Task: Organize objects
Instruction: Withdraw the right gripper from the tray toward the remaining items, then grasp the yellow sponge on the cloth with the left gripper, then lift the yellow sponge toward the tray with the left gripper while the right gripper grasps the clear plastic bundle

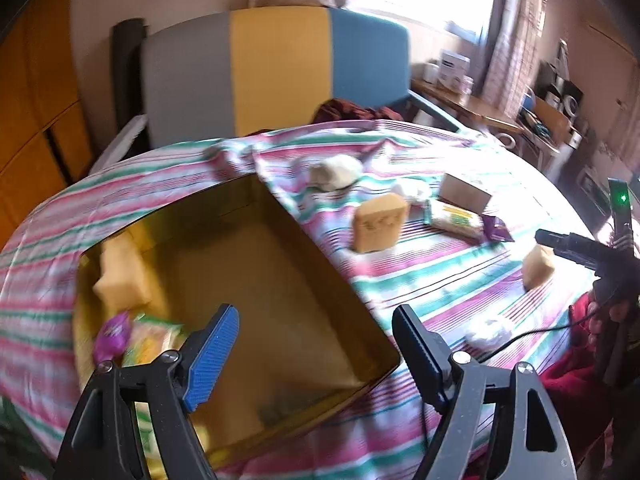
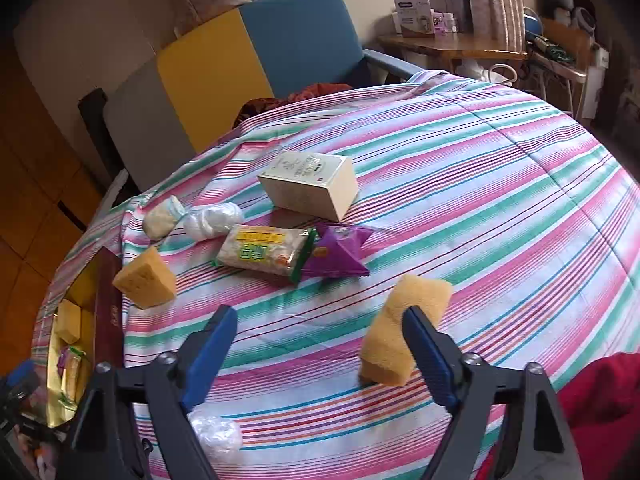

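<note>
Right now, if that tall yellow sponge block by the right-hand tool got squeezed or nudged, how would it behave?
The yellow sponge block looks porous, so it would probably squash and feel light. It stands on a narrow end on the soft striped cloth, so a nudge may tip it. Its rough surface likely grips well.

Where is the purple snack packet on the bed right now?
In the right wrist view the purple snack packet lies mid-frame on the striped sheet, touching the green-edged cracker pack, just in front of the cardboard box.
</note>
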Motion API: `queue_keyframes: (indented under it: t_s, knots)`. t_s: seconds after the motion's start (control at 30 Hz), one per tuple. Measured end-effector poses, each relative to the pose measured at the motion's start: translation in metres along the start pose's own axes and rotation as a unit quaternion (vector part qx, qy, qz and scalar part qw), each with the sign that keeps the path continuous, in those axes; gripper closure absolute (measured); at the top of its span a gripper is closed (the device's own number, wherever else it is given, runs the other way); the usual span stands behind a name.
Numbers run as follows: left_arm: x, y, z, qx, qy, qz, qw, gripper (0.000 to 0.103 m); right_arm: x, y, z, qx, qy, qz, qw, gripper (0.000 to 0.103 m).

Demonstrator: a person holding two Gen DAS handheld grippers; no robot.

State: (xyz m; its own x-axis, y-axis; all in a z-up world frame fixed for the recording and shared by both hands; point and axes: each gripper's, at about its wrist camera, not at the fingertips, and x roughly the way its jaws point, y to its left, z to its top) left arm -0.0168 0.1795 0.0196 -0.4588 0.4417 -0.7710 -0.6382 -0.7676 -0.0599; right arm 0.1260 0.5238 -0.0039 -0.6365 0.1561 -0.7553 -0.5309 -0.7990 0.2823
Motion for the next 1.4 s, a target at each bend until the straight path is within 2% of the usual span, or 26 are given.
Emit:
queue_keyframes:
  t_s: [0.13, 0.33, 0.47, 0.57, 0.7, 0.83, 1.0, 1.07, 1.1, 1.17, 1.23, 1.4]
  knots:
    - [0.018, -0.016, 0.021, -0.006, 0.019, -0.028, 0.9994, 0.022, 0.001, 0.005, -0.001, -0.008, 0.002, 0.005, 1.000, 0.015]
    - [0.048, -0.039, 0.050, 0.010, 0.035, -0.032, 0.9988, 0.021, 0.001, 0.005, -0.002, -0.004, 0.006, 0.013, 1.000, 0.014]
    - [0.079, -0.047, 0.067, -0.014, 0.063, -0.053, 0.9965, 0.018, 0.000, 0.004, -0.002, 0.001, 0.006, 0.018, 1.000, 0.014]
    - [0.100, -0.048, 0.077, -0.033, 0.078, -0.054, 0.9949, 0.013, 0.000, 0.003, -0.002, 0.004, 0.007, 0.023, 1.000, 0.013]
    - [0.128, -0.044, 0.087, -0.070, 0.094, -0.048, 0.9919, 0.000, 0.001, 0.001, -0.002, 0.011, 0.011, 0.030, 0.999, 0.013]
    - [0.153, -0.037, 0.091, -0.107, 0.111, -0.049, 0.9868, 0.000, 0.004, 0.002, -0.002, 0.010, 0.017, 0.037, 0.999, 0.013]
    - [0.180, -0.042, 0.095, -0.116, 0.127, -0.052, 0.9838, 0.000, 0.007, 0.006, -0.003, 0.002, 0.025, 0.040, 0.999, 0.013]
    - [0.187, -0.044, 0.095, -0.114, 0.129, -0.048, 0.9840, 0.003, 0.009, 0.007, -0.004, 0.001, 0.029, 0.040, 0.999, 0.012]
    - [0.189, -0.046, 0.094, -0.104, 0.131, -0.028, 0.9855, 0.010, 0.010, 0.007, -0.004, 0.000, 0.032, 0.040, 0.999, 0.012]
    - [0.187, -0.045, 0.092, -0.090, 0.123, -0.013, 0.9883, 0.020, 0.012, 0.009, -0.005, -0.005, 0.035, 0.036, 0.999, 0.012]
    - [0.181, -0.041, 0.092, -0.078, 0.105, -0.015, 0.9913, 0.040, 0.013, 0.010, -0.005, -0.011, 0.035, 0.033, 0.999, 0.012]
    - [0.163, -0.045, 0.091, -0.025, 0.072, -0.021, 0.9969, 0.042, 0.016, 0.016, -0.007, -0.026, 0.036, 0.022, 0.999, 0.012]
